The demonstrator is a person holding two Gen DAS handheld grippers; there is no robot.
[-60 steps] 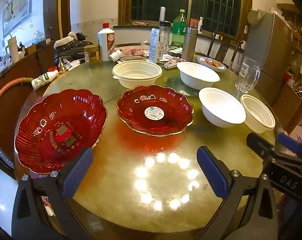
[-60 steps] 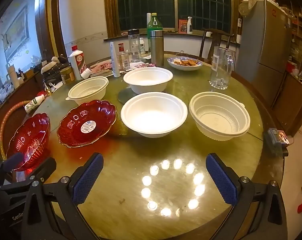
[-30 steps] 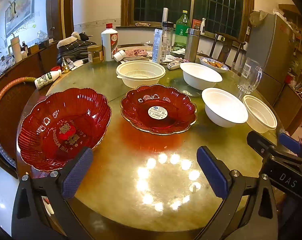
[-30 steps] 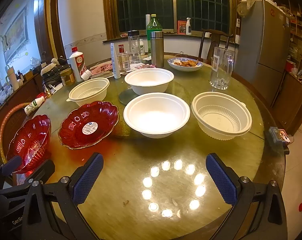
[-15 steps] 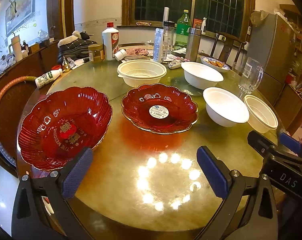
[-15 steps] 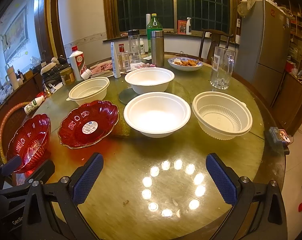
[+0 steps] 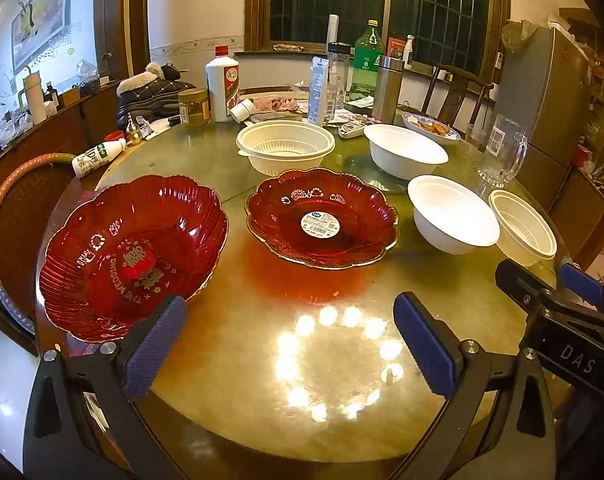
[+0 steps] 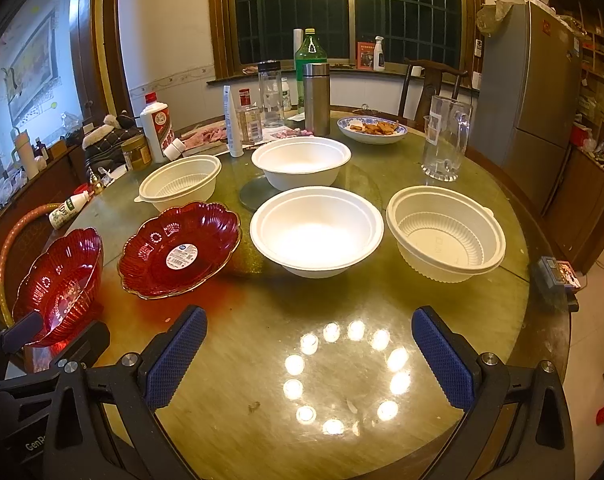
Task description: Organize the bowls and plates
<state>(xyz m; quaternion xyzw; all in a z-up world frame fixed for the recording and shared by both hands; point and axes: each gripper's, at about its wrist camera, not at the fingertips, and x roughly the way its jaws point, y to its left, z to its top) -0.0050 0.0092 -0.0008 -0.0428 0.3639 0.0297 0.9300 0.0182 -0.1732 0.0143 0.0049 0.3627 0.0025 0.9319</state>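
Both grippers hang over the near edge of the round table [image 8: 453, 312], jaws spread wide, nothing in either. Left gripper [image 7: 290, 344] sits by the 2 red plates [image 7: 134, 256] [image 7: 321, 218] on the left. Right gripper [image 8: 307, 360] faces 2 white bowls [image 8: 315, 232] [image 8: 445, 234]; 2 more bowls [image 8: 180, 182] [image 8: 301, 162] sit farther back, none stacked.

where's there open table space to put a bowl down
Bare tabletop lies along the near edge, in front of the red plate, white bowl and ribbed bowl. The far side around the thermos is crowded.
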